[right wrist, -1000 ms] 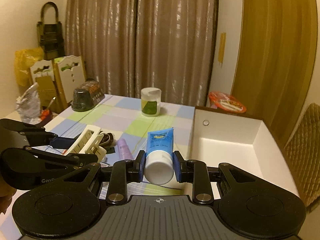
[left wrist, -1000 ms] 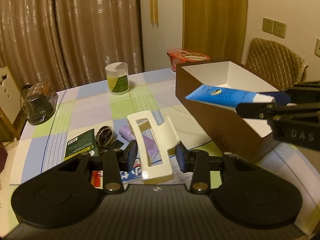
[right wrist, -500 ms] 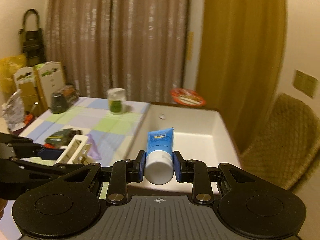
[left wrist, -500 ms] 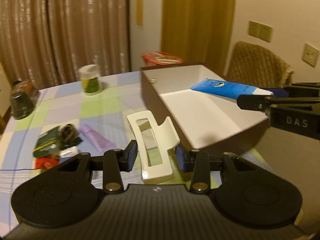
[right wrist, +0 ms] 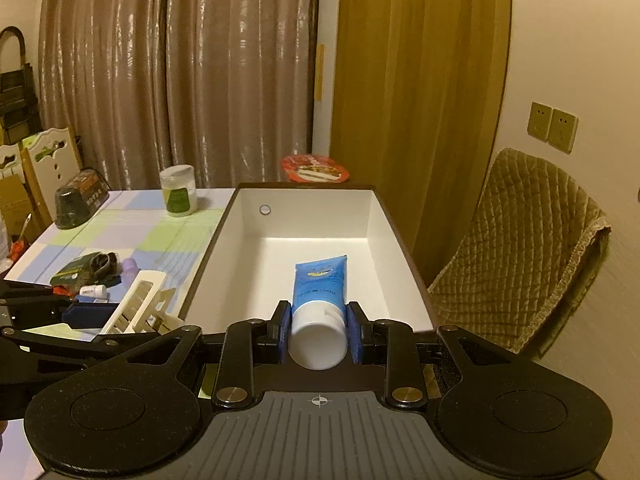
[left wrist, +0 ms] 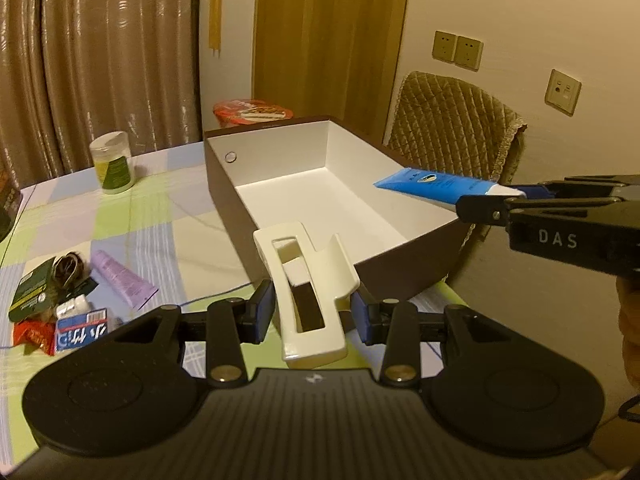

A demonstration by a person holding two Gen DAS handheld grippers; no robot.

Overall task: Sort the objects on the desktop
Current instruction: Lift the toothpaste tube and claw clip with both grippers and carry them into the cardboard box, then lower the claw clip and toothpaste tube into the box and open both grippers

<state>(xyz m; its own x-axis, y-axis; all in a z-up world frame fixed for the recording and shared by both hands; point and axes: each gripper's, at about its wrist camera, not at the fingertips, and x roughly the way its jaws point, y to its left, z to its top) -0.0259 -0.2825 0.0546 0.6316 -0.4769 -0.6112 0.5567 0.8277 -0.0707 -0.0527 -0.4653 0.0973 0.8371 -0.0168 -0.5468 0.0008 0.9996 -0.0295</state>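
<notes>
- Both of your tools have swung toward the box (left wrist: 224,184) since a second ago: then the left wrist view looked mostly at the tabletop (left wrist: 172,216) and the box's brown outer wall, now it looks down into the white inside.
- Your box stands on the right part of the tabletop, its long left wall beside the checked cloth, its right wall near the quilted chair (right wrist: 520,248); the whole white floor inside lies bare, with open room above the rim.
- Your right tool (right wrist: 319,332) is clamped on the blue tube (right wrist: 320,280) at its white cap end; the tube reaches forward over the near end of the box, above the floor, not touching it. A second ago it hung over the tabletop, left of the box.
- Your left tool (left wrist: 313,312) is clamped on the white clip (left wrist: 308,280), which juts forward over the near left corner of the box rim.
- Left on the cloth, well apart from both tools: a purple tube (left wrist: 120,280), a dark green packet (left wrist: 32,296), a small blue-and-white pack (left wrist: 80,330), and farther back a green-labelled jar (left wrist: 112,162).
</notes>
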